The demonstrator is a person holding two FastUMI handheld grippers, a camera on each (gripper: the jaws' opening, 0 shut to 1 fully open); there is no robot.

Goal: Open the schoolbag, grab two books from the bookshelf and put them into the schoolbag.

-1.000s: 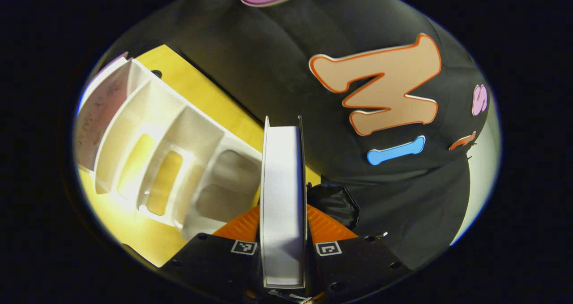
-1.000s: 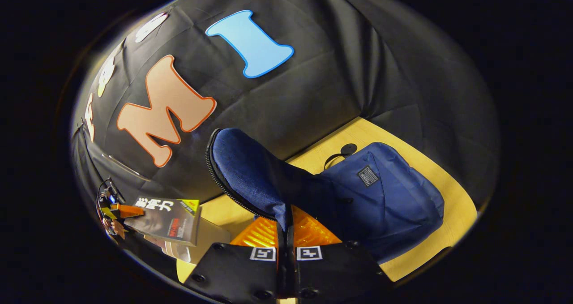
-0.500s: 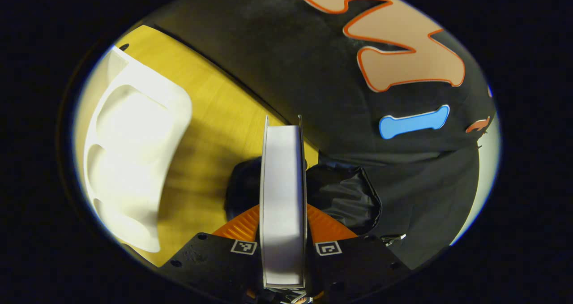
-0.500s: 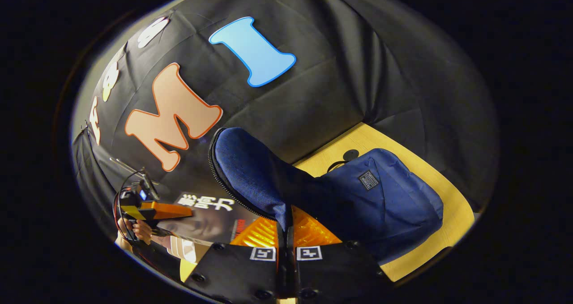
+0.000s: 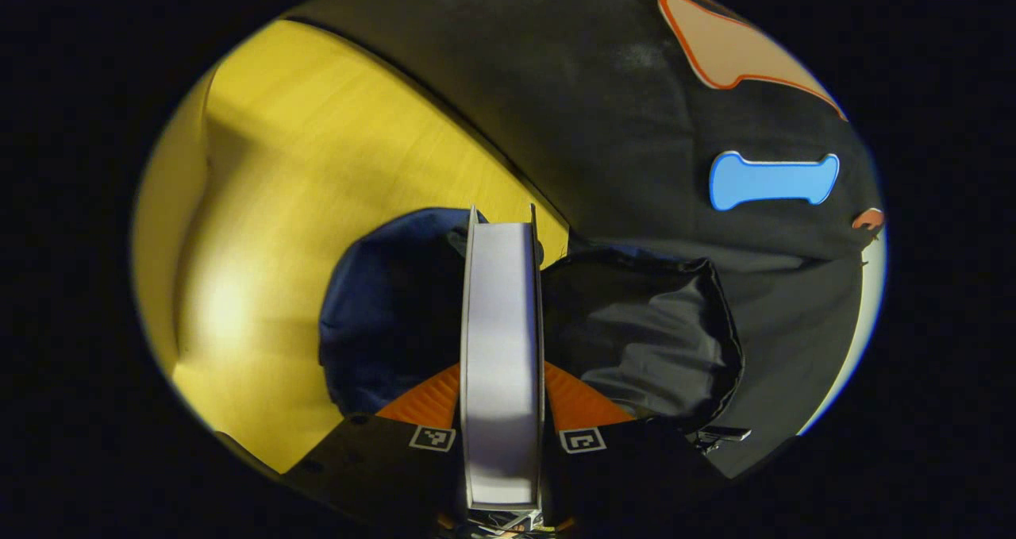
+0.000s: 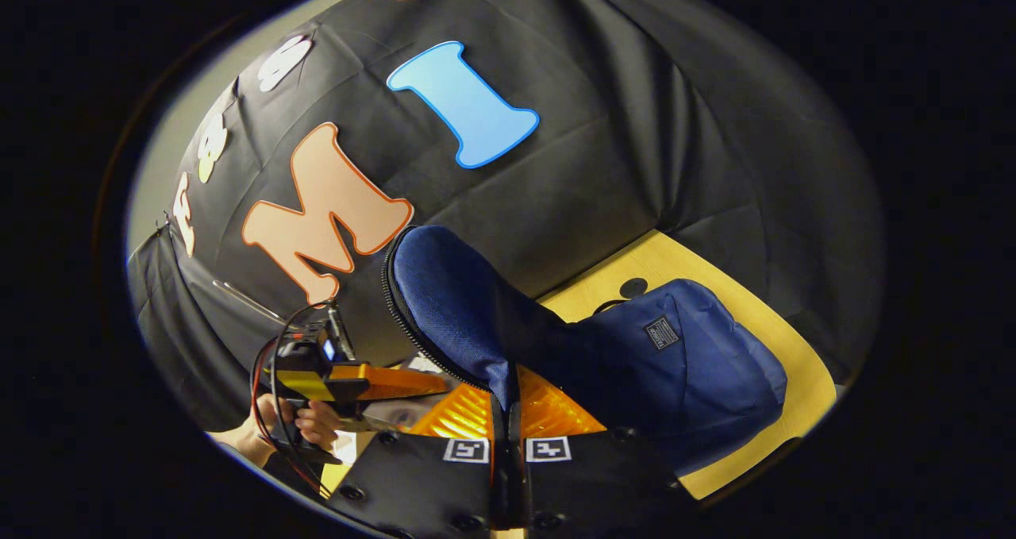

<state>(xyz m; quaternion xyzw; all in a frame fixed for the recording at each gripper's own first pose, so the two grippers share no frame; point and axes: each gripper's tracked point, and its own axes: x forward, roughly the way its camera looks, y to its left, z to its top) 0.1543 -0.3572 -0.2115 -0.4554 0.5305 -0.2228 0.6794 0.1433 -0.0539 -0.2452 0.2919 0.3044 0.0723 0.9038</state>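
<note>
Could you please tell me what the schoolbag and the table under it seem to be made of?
The schoolbag looks like woven blue fabric, matte, with a visible weave and soft folds; a toothed zipper edges its raised flap, and its dark lining has a slight sheen. The table looks like light wood or a wood-look laminate, smooth, with faint grain.

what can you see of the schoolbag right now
The schoolbag is dark blue woven fabric with a small dark patch on its front, lying on the yellow table by the black wall. Its zip is undone; the right tongs are shut on the zip-edged flap, holding it lifted. In the left gripper view the mouth gapes, showing a black lining, with the book in the left tongs poised edge-on at the opening.
</note>
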